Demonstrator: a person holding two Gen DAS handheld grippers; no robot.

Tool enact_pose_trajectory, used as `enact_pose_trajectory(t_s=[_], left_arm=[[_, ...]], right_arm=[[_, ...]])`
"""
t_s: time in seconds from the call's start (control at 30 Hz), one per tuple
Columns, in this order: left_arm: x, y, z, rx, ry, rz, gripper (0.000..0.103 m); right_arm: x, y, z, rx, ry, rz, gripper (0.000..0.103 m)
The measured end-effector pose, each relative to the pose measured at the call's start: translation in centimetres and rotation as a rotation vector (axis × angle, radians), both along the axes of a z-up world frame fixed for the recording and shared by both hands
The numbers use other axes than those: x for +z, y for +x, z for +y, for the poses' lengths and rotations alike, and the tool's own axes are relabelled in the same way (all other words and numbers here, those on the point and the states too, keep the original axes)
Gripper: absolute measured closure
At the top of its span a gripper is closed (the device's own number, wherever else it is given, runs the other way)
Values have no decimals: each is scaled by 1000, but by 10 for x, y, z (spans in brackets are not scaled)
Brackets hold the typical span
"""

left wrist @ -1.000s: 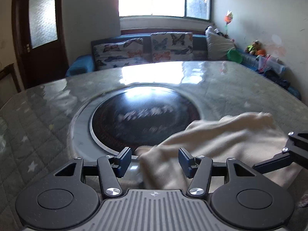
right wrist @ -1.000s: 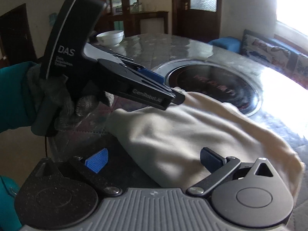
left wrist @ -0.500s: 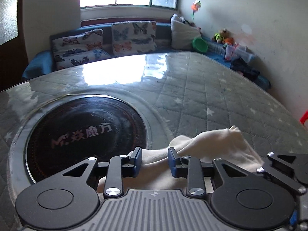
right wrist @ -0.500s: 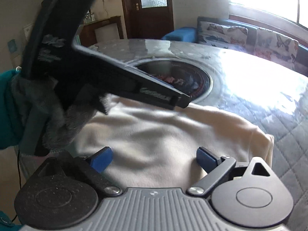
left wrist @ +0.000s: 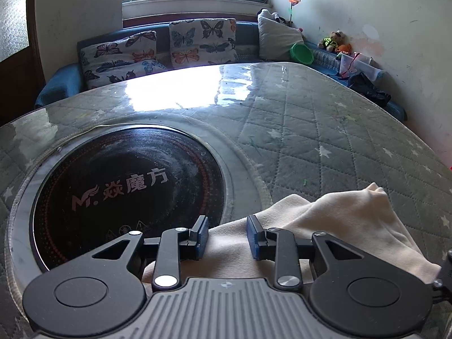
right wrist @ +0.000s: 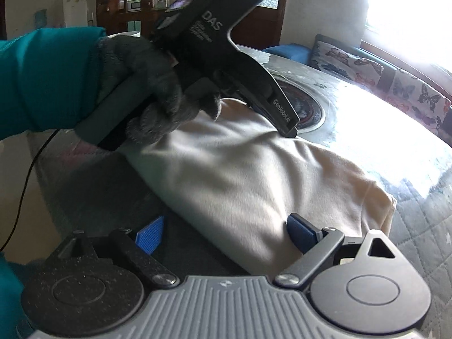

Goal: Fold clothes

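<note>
Cooktop logo: a winged "M" mark followed by the characters "焱魔方", pale lettering on the round black glass hob (left wrist: 124,189) set into the table, read in the left wrist view.
Cooktop symbols: small triangular and round icons at the near rim of the hob, too small to read.
Gripper handle: "DAS" in white capitals on the black body of the left gripper (right wrist: 288,130), seen in the right wrist view; smaller lines of print under it, blurred, not legible.
Gripper finger: "GenRobot.AI" in white, running along the side of that gripper's black finger.
</note>
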State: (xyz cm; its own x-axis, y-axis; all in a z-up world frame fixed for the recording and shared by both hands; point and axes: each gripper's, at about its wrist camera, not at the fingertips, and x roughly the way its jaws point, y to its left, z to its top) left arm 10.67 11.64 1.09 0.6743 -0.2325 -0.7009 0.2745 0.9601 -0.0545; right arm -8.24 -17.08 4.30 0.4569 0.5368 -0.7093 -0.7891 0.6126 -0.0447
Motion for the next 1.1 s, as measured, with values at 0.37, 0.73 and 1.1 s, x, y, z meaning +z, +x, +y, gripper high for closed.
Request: enact_pose_trajectory(t_s=[0.37, 0.73, 1.1], left_arm=[[21, 0, -3, -40, -46, 4, 75], [13, -2, -11, -153, -56, 55, 79], [4, 0, -10, -148, -57, 41, 75]], right_arm=[[13, 23, 1, -170, 58, -50, 14], [-5, 57, 20, -306, 78, 38, 16], [-12, 36, 16, -304, 72, 20, 15]])
